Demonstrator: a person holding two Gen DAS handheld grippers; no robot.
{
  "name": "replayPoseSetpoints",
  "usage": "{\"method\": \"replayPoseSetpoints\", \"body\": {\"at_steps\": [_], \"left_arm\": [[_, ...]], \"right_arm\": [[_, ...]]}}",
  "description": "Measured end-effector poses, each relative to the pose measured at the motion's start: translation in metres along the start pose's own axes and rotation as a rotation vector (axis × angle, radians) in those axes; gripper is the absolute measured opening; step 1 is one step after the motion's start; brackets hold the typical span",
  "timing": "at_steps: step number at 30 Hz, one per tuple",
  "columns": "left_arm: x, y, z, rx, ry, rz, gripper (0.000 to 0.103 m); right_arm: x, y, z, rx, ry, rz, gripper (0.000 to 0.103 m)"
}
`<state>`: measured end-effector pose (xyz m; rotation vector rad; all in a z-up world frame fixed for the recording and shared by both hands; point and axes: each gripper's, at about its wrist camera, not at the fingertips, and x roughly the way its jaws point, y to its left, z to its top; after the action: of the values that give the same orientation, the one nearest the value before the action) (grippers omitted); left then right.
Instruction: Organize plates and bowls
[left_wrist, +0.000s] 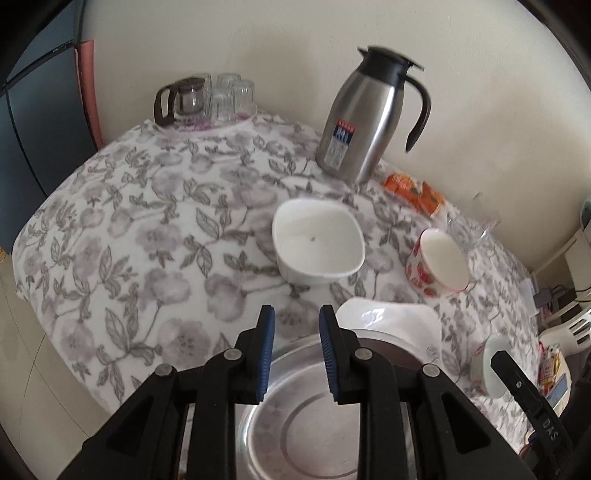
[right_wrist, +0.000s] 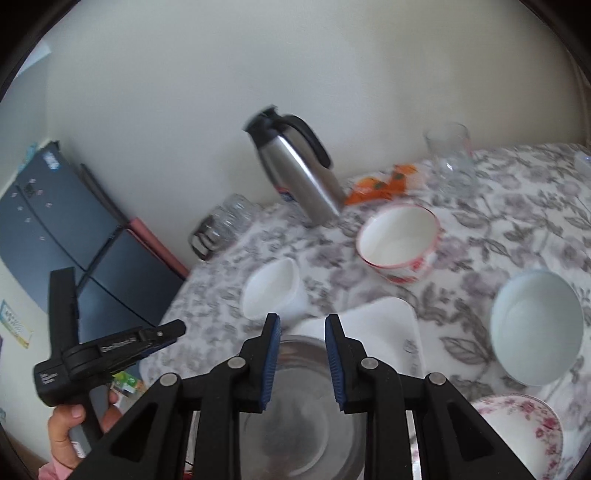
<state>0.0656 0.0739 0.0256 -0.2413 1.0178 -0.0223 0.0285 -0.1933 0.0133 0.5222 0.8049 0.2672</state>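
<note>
The left gripper hovered above a steel plate at the near edge of the table. Its blue fingers were drawn in to a narrow gap and grasped nothing — only the plate's shiny face showed between them. The right gripper hung over the same steel plate in much the same way, its fingers close together and empty.

The dishes to be sorted lay scattered over the flowered cloth. A white square plate sat partly tucked under the steel plate's far rim, which looked like the start of a stack. Beyond it stood a white squarish bowl, and to its right a bowl with red flowers, tilted in the left wrist view by the lens. The right wrist view also showed a pale round bowl at the right and a plate with pink roses at the near right corner. The bowls stood well apart from one another, so none were nested yet; judging by that, most of the sorting remained.

A steel jug with a black handle stood at the back by the wall, likely kept clear of the work. Its blue and red label carried writing too blurred to read. An orange packet lay beside it, and a glass pot with upturned glasses sat on a tray in the far corner. The other gripper's body showed the letters "DAS" in the left wrist view; the small print on the left one in the right wrist view was illegible.
</note>
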Motion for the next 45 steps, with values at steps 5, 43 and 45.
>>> {"method": "replayPoseSetpoints", "body": {"at_steps": [5, 43, 45], "left_arm": [[0.02, 0.022, -0.012, -0.077, 0.057, -0.021, 0.03], [0.071, 0.076, -0.064, -0.247, 0.388, -0.118, 0.042], [0.075, 0.078, -0.066, -0.262, 0.407, -0.123, 0.037]], "right_arm": [[0.015, -0.033, -0.007, 0.075, 0.096, -0.067, 0.029], [0.042, -0.033, -0.067, 0.053, 0.42, -0.187, 0.037], [0.044, -0.036, -0.069, 0.064, 0.433, -0.195, 0.032]]}}
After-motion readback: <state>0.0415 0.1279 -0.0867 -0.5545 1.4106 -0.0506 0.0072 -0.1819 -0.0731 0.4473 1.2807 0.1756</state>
